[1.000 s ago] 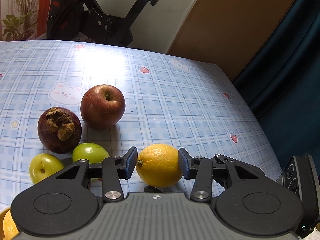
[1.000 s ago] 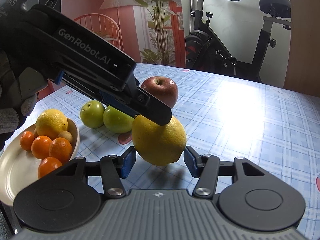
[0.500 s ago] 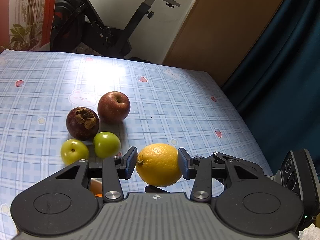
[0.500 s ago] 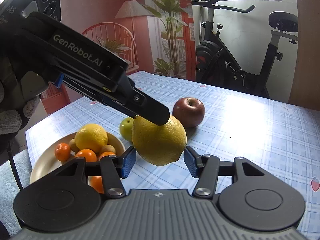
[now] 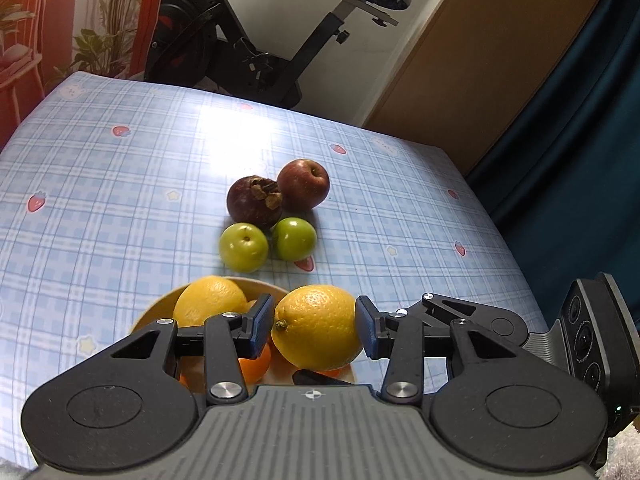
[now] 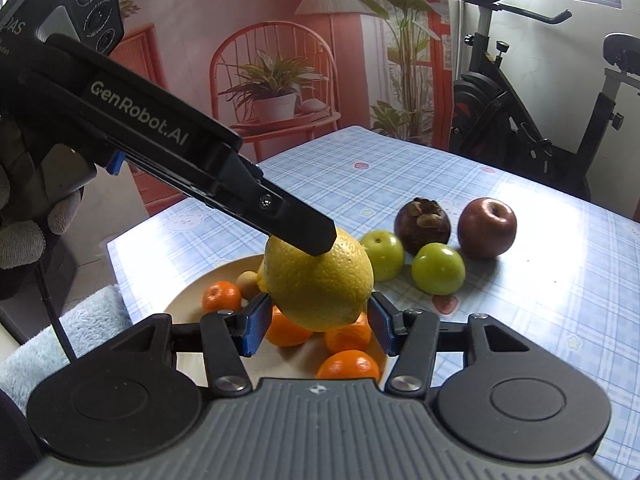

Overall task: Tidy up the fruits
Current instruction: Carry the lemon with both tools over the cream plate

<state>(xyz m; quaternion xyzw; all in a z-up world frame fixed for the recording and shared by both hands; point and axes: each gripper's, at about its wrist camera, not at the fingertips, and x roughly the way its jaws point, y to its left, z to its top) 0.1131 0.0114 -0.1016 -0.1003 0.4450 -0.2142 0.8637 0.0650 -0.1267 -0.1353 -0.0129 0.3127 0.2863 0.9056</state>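
Yellow lemon (image 5: 318, 328) clamped by left gripper (image 5: 316, 330) | right gripper (image 6: 316, 322) jaws around it, contact unclear | now over plate (image 6: 208, 280); earlier over tablecloth; drop-off next

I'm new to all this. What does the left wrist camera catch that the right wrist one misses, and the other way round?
Only the left wrist view shows the dark blue curtain, the brown door and most of the second lemon in the bowl.

Only the right wrist view shows a gloved hand, the red chair and the tangerines clearly.

Both show the held lemon, clamped by the left gripper and right gripper, plus the red apple, mangosteen, two green fruits and exercise bike.
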